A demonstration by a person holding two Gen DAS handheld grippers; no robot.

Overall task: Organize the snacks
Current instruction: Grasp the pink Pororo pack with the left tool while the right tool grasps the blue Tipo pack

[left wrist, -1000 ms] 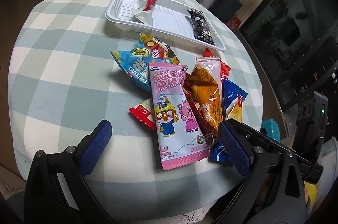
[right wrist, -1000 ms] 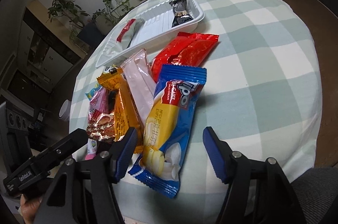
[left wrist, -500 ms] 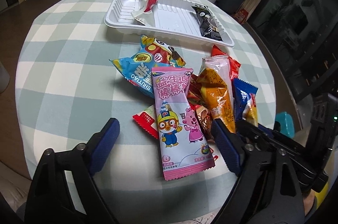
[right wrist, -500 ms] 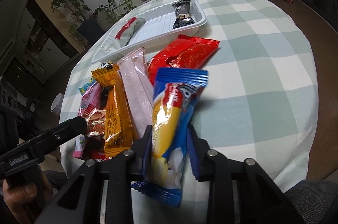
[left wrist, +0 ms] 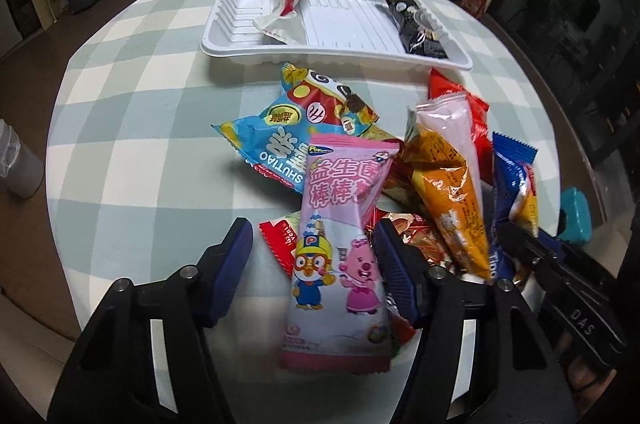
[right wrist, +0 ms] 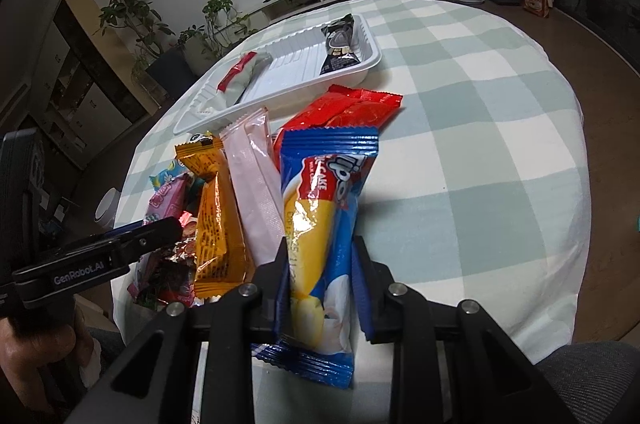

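Note:
A pile of snack packets lies on the checked table in front of a white tray (left wrist: 336,54). My left gripper (left wrist: 312,236) straddles the pink cartoon packet (left wrist: 336,264), and its jaws are closing. The right pad meets the packet's edge while the left pad stands clear of it. My right gripper (right wrist: 322,284) is shut on the blue and yellow cake packet (right wrist: 324,224), whose far end points at the tray. An orange packet (right wrist: 216,224), a pale pink packet (right wrist: 256,184) and a red packet (right wrist: 352,108) lie beside it. The tray holds a black packet (left wrist: 416,20) and a red-and-white packet (left wrist: 288,4).
A blue Shutao packet (left wrist: 272,148) and a small red packet (left wrist: 280,236) lie left of the pile. The round table's edge (right wrist: 576,184) curves close on the right. A grey cup (left wrist: 20,164) stands off the left edge and a teal object (left wrist: 576,216) off the right. Potted plants line the far wall.
My left gripper has moved forward over the pink packet and its jaws have narrowed. My right gripper has closed on the blue and yellow cake packet, squeezing it narrower.

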